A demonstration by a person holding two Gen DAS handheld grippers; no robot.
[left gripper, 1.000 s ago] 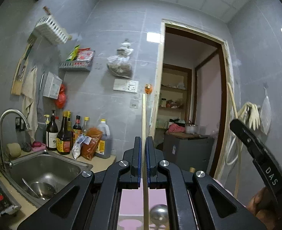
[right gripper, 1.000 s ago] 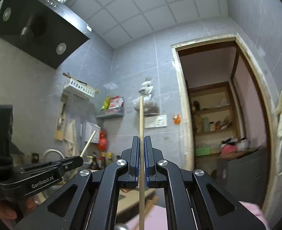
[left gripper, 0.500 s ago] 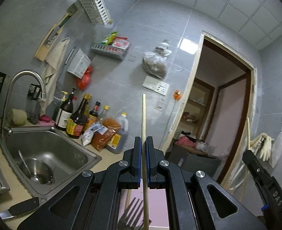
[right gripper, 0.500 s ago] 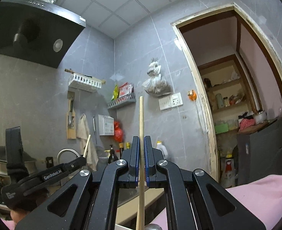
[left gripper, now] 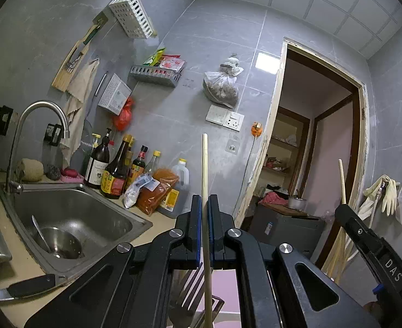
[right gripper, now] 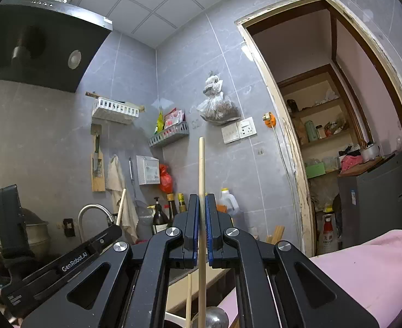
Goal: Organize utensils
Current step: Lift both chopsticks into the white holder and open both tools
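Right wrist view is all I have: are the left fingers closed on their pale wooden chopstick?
Observer: Yes, the left gripper is shut on its pale wooden chopstick.
Operator: Anything below it?
Observer: A metal fork, its tines toward that gripper.
Operator: Is the sink empty?
Observer: No, the steel sink holds a round steel bowl with a spoon in it.
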